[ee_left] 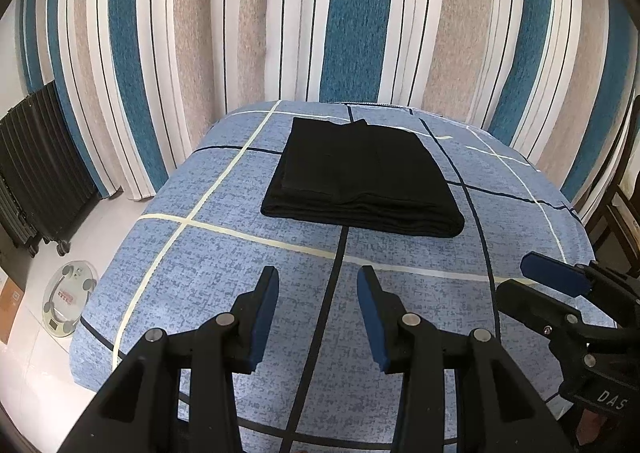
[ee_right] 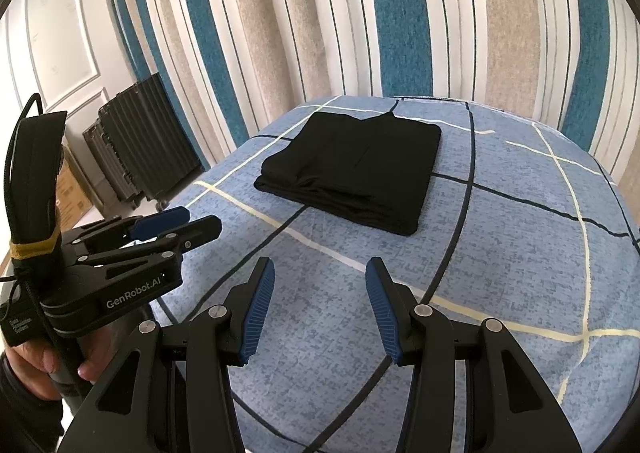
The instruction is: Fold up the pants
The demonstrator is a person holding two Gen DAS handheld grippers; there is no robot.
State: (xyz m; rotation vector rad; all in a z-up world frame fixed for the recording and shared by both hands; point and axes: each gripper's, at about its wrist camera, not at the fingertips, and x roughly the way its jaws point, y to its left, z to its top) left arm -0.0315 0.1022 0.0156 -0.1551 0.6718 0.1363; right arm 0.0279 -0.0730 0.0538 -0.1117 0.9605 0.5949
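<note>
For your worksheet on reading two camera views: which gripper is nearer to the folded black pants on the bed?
Too close to call. The left gripper and right gripper both hover open, short of the pants, touching nothing; the right sits beside the left, about level.

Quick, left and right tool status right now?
Left tool: open, holding nothing, short of the folded pants.
Right tool: open, holding nothing, also apart from the pants.

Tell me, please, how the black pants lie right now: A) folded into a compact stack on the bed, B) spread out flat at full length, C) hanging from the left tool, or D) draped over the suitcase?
A: the black pants sit as a layered rectangular stack on the bed, with both the left tool and the right tool open and apart from them.
</note>
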